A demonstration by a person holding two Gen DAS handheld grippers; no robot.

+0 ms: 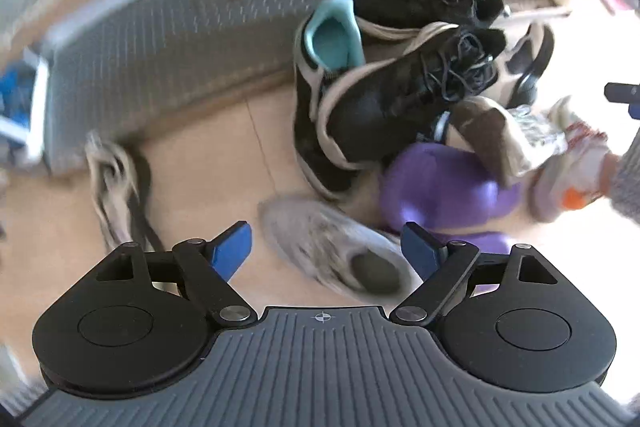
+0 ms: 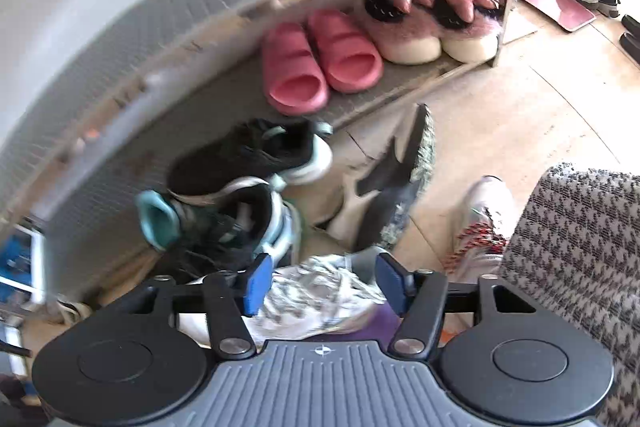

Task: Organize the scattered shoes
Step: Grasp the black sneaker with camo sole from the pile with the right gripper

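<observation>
Left gripper hangs spread wide over a grey sneaker lying toe up-left, while the right gripper straddles a silvery-white shoe, fingers unclenched.

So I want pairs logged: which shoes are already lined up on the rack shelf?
The pink slides and the fluffy pink slippers, each side by side on the shelf. The others lie jumbled on the floor.
</observation>
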